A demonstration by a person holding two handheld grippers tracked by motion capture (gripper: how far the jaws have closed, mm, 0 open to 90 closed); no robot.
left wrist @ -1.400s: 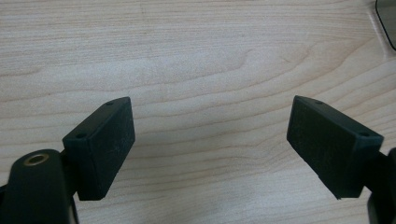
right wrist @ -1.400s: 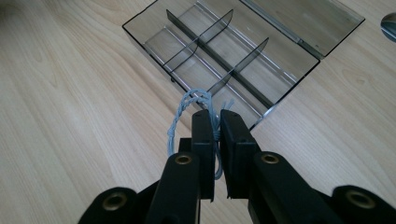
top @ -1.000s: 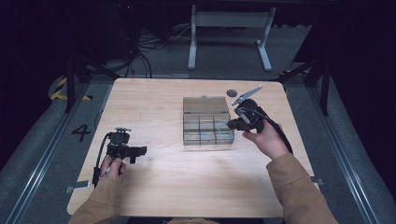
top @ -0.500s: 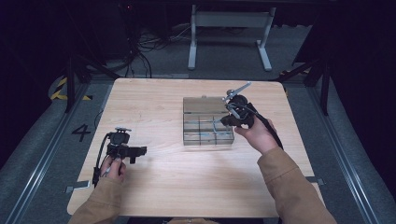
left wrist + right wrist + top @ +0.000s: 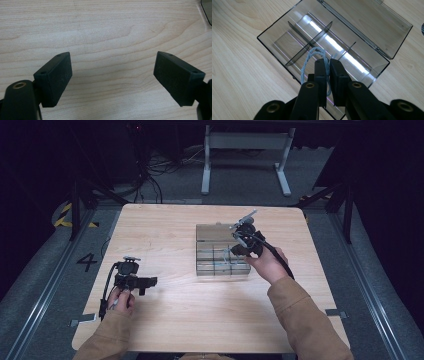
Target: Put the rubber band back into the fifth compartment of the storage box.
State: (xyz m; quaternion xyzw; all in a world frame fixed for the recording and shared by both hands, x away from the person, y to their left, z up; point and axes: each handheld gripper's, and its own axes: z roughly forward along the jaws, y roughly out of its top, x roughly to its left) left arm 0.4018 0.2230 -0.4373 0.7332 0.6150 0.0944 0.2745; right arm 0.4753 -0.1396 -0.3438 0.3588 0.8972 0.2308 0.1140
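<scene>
A clear plastic compartment box (image 5: 204,269) lies open at the table's middle right, its lid (image 5: 372,22) folded flat behind it. My right gripper (image 5: 234,251) hangs over the box's right side, tilted down, shut on a pale blue twisted cord (image 5: 308,62). In the right gripper view that gripper (image 5: 327,61) pinches the cord, whose loop curls out to the left above the dividers (image 5: 312,40) of the box (image 5: 265,33). At the table's left my left gripper (image 5: 150,281) rests low and open. Bare wood shows between the pads of the left gripper (image 5: 112,72).
The wooden table (image 5: 165,230) has bare room at the left and front. A dark round thing (image 5: 422,27) lies at the picture's edge beside the lid. A metal stand (image 5: 245,150) is on the floor beyond the table.
My right gripper has moved left and a little down with the cord, from beside the box's right edge to over its compartments. The left gripper has stayed put.
</scene>
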